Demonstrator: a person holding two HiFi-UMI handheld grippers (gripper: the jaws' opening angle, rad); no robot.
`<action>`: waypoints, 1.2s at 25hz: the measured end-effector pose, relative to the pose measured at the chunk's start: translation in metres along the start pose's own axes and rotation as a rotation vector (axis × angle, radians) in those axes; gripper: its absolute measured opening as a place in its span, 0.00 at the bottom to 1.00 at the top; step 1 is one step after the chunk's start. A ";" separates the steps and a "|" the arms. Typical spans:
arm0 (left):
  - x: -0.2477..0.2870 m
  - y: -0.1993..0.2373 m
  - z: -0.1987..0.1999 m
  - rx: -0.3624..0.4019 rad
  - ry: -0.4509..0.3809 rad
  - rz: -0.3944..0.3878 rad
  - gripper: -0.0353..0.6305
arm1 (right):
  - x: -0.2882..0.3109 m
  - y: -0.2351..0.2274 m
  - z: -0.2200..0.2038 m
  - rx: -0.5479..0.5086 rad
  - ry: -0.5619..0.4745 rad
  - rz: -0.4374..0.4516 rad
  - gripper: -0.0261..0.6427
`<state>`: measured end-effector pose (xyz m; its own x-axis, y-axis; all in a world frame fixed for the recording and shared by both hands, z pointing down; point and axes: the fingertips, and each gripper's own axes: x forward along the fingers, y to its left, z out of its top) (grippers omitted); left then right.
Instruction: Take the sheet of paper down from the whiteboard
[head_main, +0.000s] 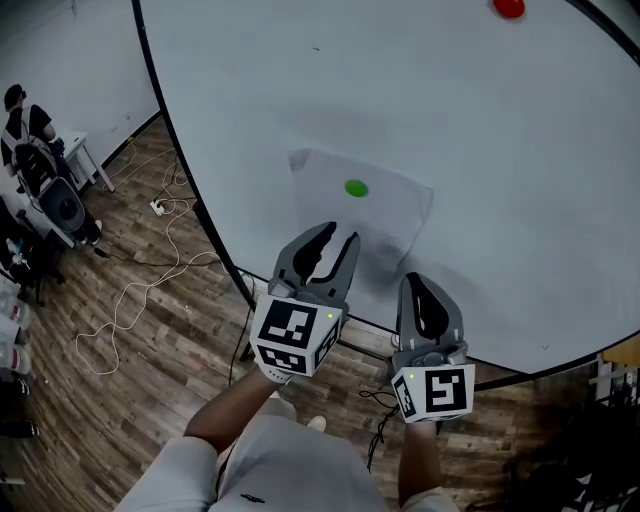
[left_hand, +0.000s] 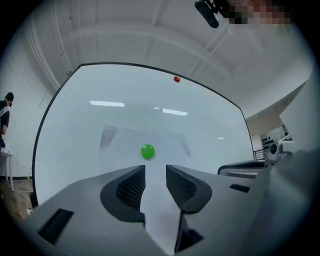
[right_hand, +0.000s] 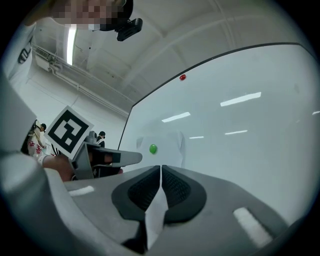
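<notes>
While a green magnet (head_main: 356, 188) pins the sheet (head_main: 392, 212), cubes (head_main: 296, 336) show square markers (head_main: 441, 389).

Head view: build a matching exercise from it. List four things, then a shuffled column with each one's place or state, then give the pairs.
Things:
1. green magnet
2. red magnet
3. left gripper
4. right gripper

Place or state:
A. jaws together
B. on the sheet of paper
C. jaws apart
D. on the bare whiteboard, far above the paper

Pairs: 1-B, 2-D, 3-C, 4-A
</notes>
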<state>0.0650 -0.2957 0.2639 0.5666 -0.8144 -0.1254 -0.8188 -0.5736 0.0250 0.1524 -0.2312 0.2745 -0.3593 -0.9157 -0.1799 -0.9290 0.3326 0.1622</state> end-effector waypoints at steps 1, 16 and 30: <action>0.004 0.001 0.004 0.002 -0.006 0.004 0.23 | 0.003 -0.002 0.000 0.004 0.002 0.001 0.06; 0.052 0.016 0.027 0.017 -0.033 0.071 0.31 | 0.019 -0.023 0.007 0.016 -0.009 -0.007 0.06; 0.056 0.026 0.024 0.042 -0.044 0.108 0.24 | 0.036 -0.031 0.012 0.001 -0.015 -0.019 0.06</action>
<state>0.0735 -0.3540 0.2335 0.4709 -0.8660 -0.1681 -0.8786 -0.4775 -0.0011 0.1672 -0.2712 0.2515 -0.3427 -0.9185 -0.1975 -0.9359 0.3154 0.1572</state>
